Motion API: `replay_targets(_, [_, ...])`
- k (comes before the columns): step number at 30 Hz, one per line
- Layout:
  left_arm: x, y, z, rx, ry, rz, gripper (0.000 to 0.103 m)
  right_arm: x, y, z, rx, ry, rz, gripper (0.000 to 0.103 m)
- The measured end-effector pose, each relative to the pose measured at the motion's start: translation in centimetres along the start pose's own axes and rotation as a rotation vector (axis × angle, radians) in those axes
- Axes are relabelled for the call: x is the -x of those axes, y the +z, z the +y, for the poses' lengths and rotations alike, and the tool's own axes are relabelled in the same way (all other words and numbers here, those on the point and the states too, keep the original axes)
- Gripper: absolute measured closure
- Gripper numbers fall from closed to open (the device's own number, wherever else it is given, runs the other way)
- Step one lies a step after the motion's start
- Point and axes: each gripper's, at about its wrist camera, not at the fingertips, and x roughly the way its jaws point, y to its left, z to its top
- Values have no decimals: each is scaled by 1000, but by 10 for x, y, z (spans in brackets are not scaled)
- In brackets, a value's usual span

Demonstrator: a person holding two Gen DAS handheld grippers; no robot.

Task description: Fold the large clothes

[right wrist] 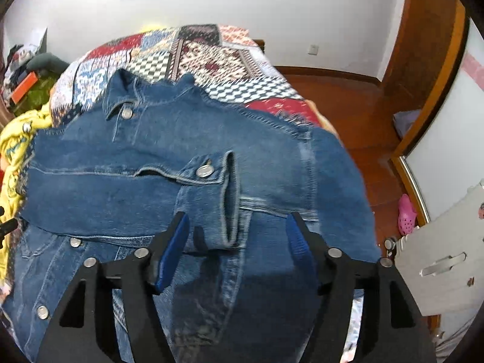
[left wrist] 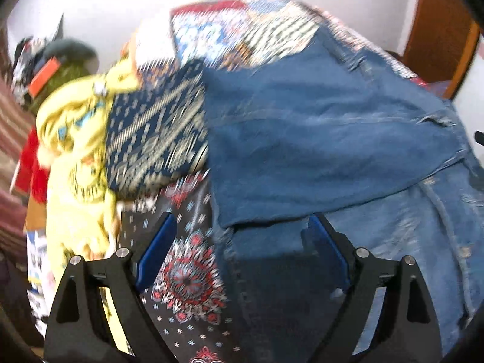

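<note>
Right gripper [right wrist: 236,233] jaws stand wide, empty over the sleeve cuff [right wrist: 224,199]; left gripper [left wrist: 242,236] wide, holding nothing. Blue denim jacket [right wrist: 181,157] lies mid-bed on the patchwork quilt [right wrist: 211,57]. Expect heavy, stiff-draping cloth: grip your seams or hem, not buttons.

Hand-held gripper [right wrist: 236,230] — black frame, blue pads, silver screws.

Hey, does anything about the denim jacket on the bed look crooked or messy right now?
Mostly tidy. The denim jacket has both sleeves folded across its body, but the buttoned cuff lies slanted rather than square. Beside it, a yellow garment sits crumpled, unfolded.
</note>
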Motion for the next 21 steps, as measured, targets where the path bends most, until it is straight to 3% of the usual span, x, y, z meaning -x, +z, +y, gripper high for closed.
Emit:
replay_targets(5, [34,31,-36,-54,-55,-107,14,32,4,-35,-99,18,-62,20])
replay_targets(11, [53,58,-70,-61,-140,-187,11,53,-8,-91,-241,55,-76,19])
replay_targets(16, [45,65,-93,-46,-198,-176,11,26,-34,-128,-377,72,15,19])
replay_targets(21, [28,59,-111,-53,-218,-117,11,-18,-68,-163,-581,179,140,19])
